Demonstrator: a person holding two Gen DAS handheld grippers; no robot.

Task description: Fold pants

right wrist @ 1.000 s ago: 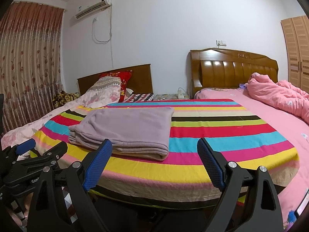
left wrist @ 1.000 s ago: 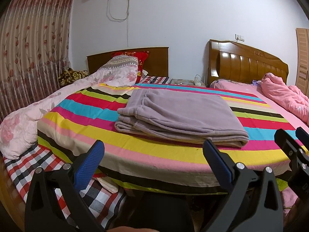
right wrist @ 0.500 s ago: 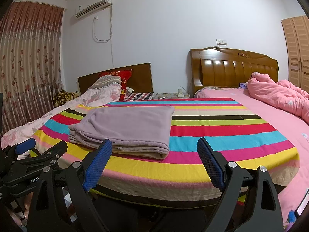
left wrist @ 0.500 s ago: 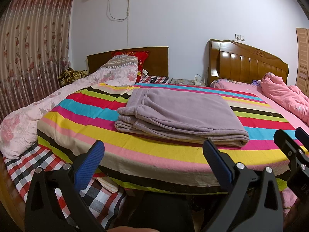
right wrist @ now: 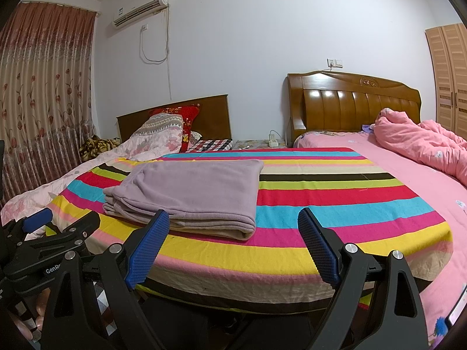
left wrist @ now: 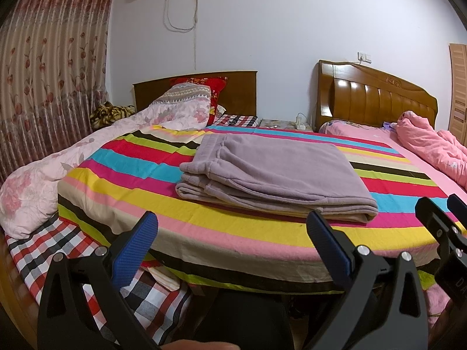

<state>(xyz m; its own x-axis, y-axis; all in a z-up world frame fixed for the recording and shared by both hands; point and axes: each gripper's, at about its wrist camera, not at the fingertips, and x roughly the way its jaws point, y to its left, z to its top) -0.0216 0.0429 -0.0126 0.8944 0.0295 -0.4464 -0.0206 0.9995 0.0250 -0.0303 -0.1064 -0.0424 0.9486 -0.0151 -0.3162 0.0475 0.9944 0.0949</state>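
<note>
Both hand-held grippers [left wrist: 232, 230] [right wrist: 233, 229] spread empty, folded pants [left wrist: 271, 172] on striped blanket [left wrist: 146, 175], white-walled bedroom

A striped blanket [left wrist: 146, 180] in many colours covers the near bed; a floral quilt [left wrist: 43, 180] lies bunched along its left side over a checked sheet [left wrist: 38, 248]; a red pillow [right wrist: 188, 122] leans on the dark headboard [right wrist: 210, 110]; a pink duvet [right wrist: 423, 143] is heaped on the pink bed beside it; floral curtains [right wrist: 38, 102] hang left; an air conditioner [right wrist: 140, 7] is mounted high on the wall.
</note>
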